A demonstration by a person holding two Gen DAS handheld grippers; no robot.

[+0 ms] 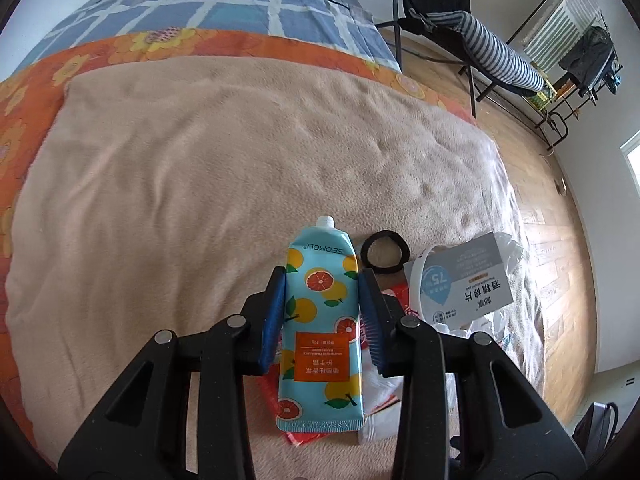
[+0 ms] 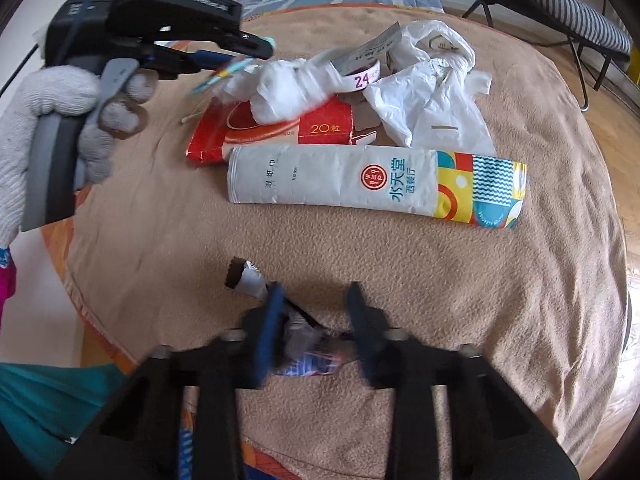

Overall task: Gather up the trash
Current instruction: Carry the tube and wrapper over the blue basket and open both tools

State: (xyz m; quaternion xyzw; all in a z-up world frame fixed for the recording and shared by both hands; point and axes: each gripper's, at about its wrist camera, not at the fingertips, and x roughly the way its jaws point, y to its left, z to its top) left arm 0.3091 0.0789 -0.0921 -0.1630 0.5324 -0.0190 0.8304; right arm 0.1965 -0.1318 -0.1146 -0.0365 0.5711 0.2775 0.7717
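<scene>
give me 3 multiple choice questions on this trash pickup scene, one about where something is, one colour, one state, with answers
1. Where does the black ring-shaped hair band lie?
A. on the beige fleece blanket
B. on the wooden floor
C. on the folding chair

2. What colour is the flattened cardboard box marked 20?
A. green
B. red
C. purple

3. What is the left gripper doing?
A. hanging open and empty
B. clamping the light blue citrus-print hand cream tube
C. holding a white plastic bag

Answers: 1 A, it rests on the blanket beside the tube; 2 B, its printed face is red; 3 B, both blue pads press the tube's sides.
</scene>
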